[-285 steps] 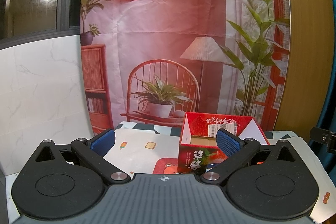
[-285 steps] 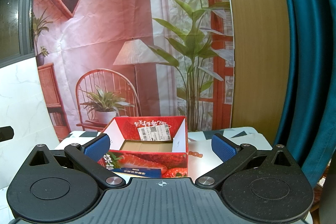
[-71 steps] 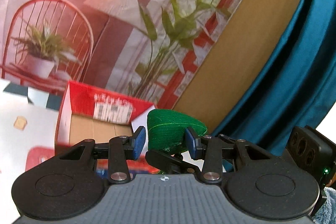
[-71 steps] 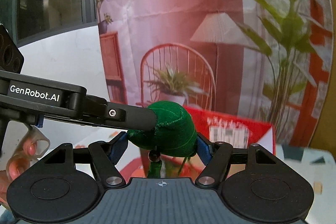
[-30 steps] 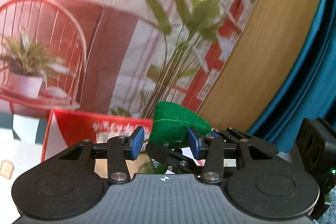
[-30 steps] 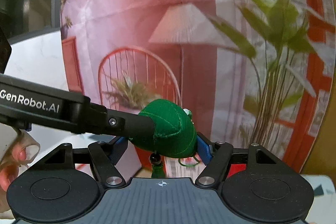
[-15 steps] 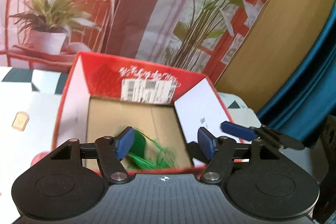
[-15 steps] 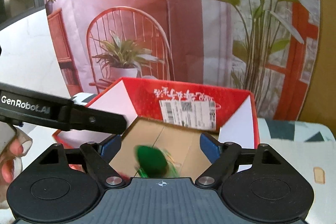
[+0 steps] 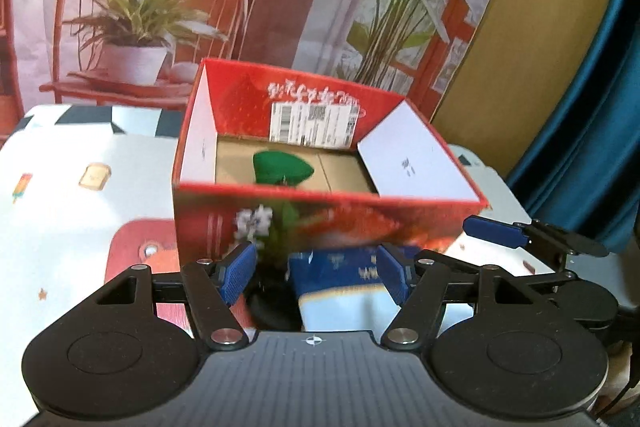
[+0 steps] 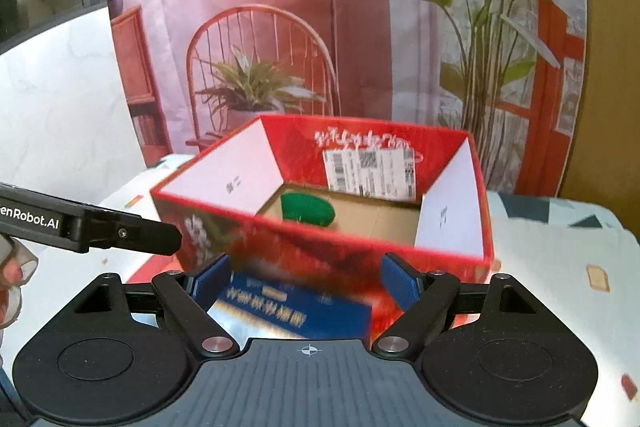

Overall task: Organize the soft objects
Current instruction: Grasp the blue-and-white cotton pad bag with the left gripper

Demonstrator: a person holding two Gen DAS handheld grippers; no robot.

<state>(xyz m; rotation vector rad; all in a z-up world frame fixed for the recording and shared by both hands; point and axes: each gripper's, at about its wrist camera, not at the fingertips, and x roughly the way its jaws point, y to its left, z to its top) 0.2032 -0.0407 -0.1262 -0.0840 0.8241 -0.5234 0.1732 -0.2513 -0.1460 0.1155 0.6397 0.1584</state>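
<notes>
The table (image 9: 60, 219) fills the lower scene under a printed cloth, and on it stands the box (image 9: 328, 227), a red carton with its four flaps folded up and its cardboard floor showing. Everything else is placed from that box.

Inside the box, on the floor toward the back wall and left of centre, lies the green toy (image 9: 282, 167), a soft rounded lump. In the left wrist view its long axis runs across the box, side to side, with a blunt end to the left and a narrower end pointing right; finer detail is lost to blur. It touches neither gripper.

The left gripper (image 9: 316, 273) hangs just in front of the box's near wall, fingers aimed at that wall and below the rim. Its jaws stand well apart and grip nothing, having just been opening; only the box's printed front shows between them. The right gripper (image 10: 306, 281) is likewise in front of the near wall, beside the left one, jaws wide and empty, also just opened.

So the toy lies ahead of and above both tools, beyond the near wall. By my reading this drop is finished, and neither hand is clearly nearer. The next soft item is not in view.
</notes>
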